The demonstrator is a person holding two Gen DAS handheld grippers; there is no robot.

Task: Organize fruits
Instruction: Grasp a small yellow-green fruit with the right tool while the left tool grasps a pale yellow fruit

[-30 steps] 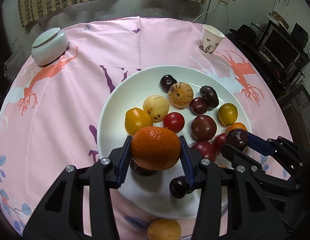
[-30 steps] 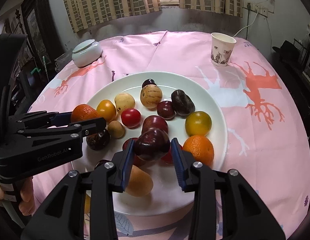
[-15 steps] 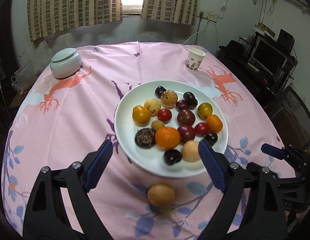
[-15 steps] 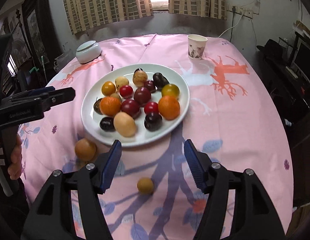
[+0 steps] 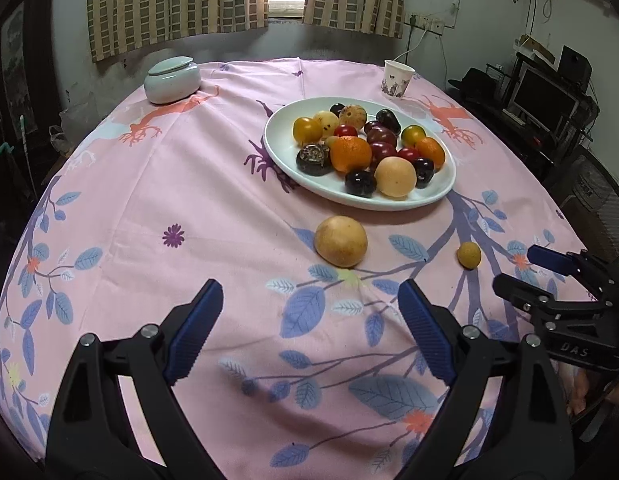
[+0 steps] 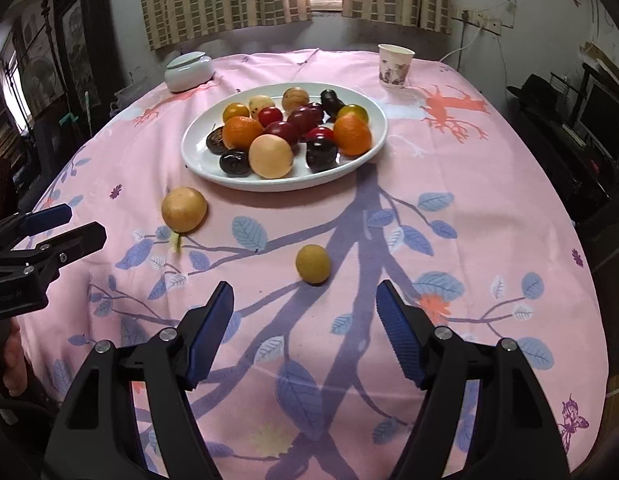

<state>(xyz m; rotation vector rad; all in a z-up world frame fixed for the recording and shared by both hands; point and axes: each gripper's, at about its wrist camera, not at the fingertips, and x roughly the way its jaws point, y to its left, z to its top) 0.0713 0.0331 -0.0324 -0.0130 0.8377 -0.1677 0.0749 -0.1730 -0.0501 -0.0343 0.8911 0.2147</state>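
Note:
A white plate (image 5: 285, 160) (image 6: 197, 156) holds several fruits, among them an orange (image 5: 350, 153) and a dark plum (image 6: 320, 154). On the pink cloth in front of the plate lie a large yellow fruit (image 5: 340, 241) (image 6: 184, 209) and a small yellow fruit (image 5: 469, 255) (image 6: 313, 264). My left gripper (image 5: 309, 286) (image 6: 83, 222) hangs open and empty, short of the large fruit. My right gripper (image 6: 304, 286) (image 5: 517, 266) hovers just behind the small fruit. Its jaws are opening with nothing between them.
A lidded white jar (image 5: 171, 80) sits at the far left of the round table and a paper cup (image 5: 397, 80) at the far right. A monitor and other electronics (image 5: 545, 100) stand beyond the table's right edge. A person's hand (image 6: 9, 360) holds the left gripper.
The left gripper let go of the orange and the right one of the dark plum, both onto the plate. Both pulled back towards the table's near edge with jaws spread.

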